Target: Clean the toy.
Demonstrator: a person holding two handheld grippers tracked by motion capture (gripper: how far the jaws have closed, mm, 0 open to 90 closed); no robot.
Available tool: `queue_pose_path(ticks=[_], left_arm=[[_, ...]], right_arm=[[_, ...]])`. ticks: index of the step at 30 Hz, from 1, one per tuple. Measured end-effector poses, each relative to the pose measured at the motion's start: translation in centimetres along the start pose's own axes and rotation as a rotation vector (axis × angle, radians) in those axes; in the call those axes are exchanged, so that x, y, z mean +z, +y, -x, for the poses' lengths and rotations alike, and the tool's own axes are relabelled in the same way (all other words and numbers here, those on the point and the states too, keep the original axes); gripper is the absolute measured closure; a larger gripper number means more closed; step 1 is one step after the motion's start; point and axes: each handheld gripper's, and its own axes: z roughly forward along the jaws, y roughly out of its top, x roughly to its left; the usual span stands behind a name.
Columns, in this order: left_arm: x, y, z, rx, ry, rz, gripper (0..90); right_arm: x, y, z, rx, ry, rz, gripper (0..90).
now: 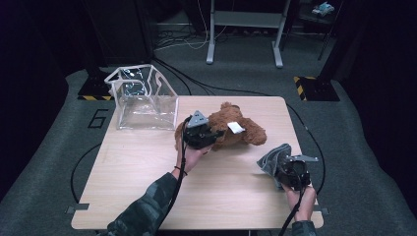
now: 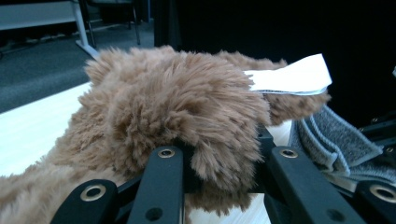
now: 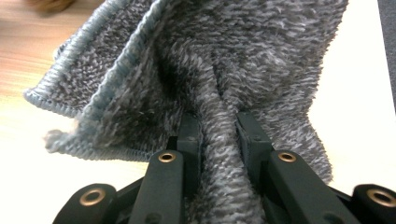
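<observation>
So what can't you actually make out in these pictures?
- Teddy bear: its face, in the high view too small, in the left gripper view hidden by fur.
- White tag: any print, too blurred.
- Clear bag: contents, lost in glare.
- Grey cloth: full shape, bunched in the right gripper and cut off.

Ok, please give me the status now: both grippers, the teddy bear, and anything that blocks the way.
Left gripper shut on teddy bear. Right gripper shut on grey cloth. Clear bag stands open beyond the bear, nothing between.
</observation>
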Motion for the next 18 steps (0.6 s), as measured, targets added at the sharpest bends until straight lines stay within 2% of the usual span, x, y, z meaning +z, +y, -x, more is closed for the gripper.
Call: queue_pose_path(ticks=[2, 6, 12, 16, 18], left_arm=[[-0.3, 0.3, 0.2, 0.010, 0.002, 0.005, 74.0], [-0.7, 0.6, 0.6, 0.003, -0.017, 0.010, 74.0], [-1.6, 1.6, 1.4, -0.042, -0.089, 0.034, 74.0], [-2.2, 1.9, 2.0, -0.037, -0.107, 0.037, 73.9], [-2.1, 1.6, 2.0, -0.034, -0.098, 0.028, 73.8]], right_arm=[[0.0, 0.1, 0.0, 0.001, 0.000, -0.001, 74.5], [-0.2, 0.3, -0.1, -0.002, 0.000, 0.004, 74.4], [-0.5, 0.6, -0.1, -0.014, -0.007, 0.013, 74.4], [-0.8, 0.7, 0.0, -0.012, -0.009, 0.023, 74.4], [-0.9, 0.7, 0.0, -0.013, -0.008, 0.024, 74.4]])
